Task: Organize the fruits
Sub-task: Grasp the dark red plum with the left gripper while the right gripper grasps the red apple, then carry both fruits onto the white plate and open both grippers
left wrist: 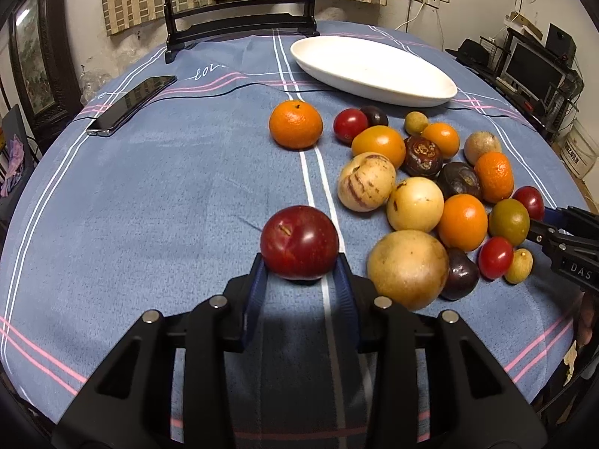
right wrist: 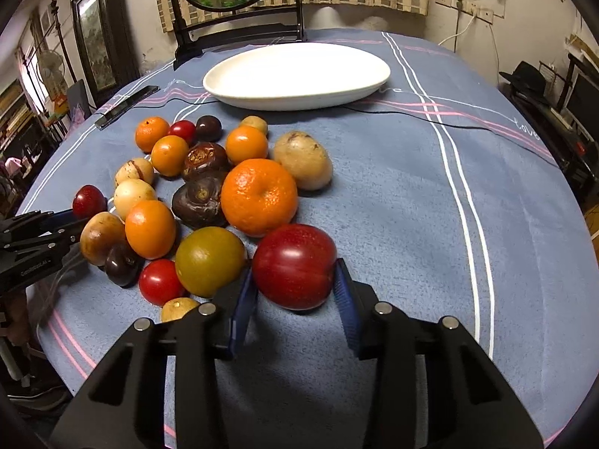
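Progress nil: oval white ceramic dish (right wrist: 295,75) bare, mixed fruit pile (right wrist: 194,194) on blue striped tablecloth over table (left wrist: 149,194). Left gripper (left wrist: 299,280) jaws narrowed, pads against flanks of dark red plum (left wrist: 299,241), clear of pile. Right gripper (right wrist: 295,292) jaws closed on second glossy red plum (right wrist: 294,265) at pile's near edge, beside a green-yellow round fruit (right wrist: 209,260).

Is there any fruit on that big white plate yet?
No, the white plate is bare; all the fruit, like the large orange, lies on the blue tablecloth.
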`<action>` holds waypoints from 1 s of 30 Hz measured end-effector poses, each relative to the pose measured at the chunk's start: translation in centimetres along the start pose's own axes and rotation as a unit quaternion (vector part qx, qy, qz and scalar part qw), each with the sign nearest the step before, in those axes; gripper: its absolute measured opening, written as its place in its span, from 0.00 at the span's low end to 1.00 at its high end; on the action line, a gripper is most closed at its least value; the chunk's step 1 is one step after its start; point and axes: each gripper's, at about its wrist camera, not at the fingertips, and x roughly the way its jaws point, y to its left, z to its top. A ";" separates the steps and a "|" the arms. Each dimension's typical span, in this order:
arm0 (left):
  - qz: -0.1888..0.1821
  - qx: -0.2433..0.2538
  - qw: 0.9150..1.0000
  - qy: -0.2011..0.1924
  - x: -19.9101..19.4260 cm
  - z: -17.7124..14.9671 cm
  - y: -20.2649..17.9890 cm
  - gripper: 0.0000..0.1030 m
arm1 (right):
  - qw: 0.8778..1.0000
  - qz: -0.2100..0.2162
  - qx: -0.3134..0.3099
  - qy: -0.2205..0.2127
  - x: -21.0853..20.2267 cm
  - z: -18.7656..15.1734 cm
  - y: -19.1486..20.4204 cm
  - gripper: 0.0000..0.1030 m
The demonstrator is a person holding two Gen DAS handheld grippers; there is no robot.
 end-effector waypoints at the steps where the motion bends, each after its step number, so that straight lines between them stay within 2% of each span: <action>1: -0.003 -0.001 1.000 0.001 0.0 0.1 0.1 0.36 | 1.000 0.001 0.002 -0.001 -0.1 -0.1 -0.1 0.41; 5: -0.012 -0.010 1.000 0.003 0.1 0.3 0.3 0.37 | 1.000 0.001 0.013 -0.011 -1.2 -0.1 -0.9 0.41; 9: -0.007 -0.003 1.000 0.000 0.4 0.7 0.0 0.43 | 1.000 0.003 0.016 -0.015 -1.7 -0.2 -1.2 0.41; 14: -0.002 0.001 1.000 0.004 1.1 1.2 0.0 0.43 | 1.000 0.010 0.015 -0.016 -1.7 -0.3 -0.9 0.41; 15: -0.001 0.002 1.000 0.005 1.2 1.3 0.1 0.39 | 1.000 0.011 0.015 -0.016 -1.7 -0.3 -0.9 0.41; 16: 0.001 0.002 1.000 0.004 1.3 1.4 0.1 0.39 | 1.000 0.011 0.015 -0.016 -1.7 -0.3 -0.9 0.41; 22: -0.007 -0.001 1.000 0.006 0.8 1.7 0.4 0.39 | 1.000 0.010 0.014 -0.018 -1.8 -0.1 -0.9 0.41; 27: -0.006 0.020 0.999 -0.026 -1.2 3.3 -0.1 0.39 | 0.999 0.013 0.009 -0.036 -2.9 1.2 -0.9 0.41; 30: -0.011 0.030 0.998 -0.045 -2.3 5.4 -0.6 0.39 | 0.998 0.017 0.009 -0.052 -3.6 2.7 -1.0 0.41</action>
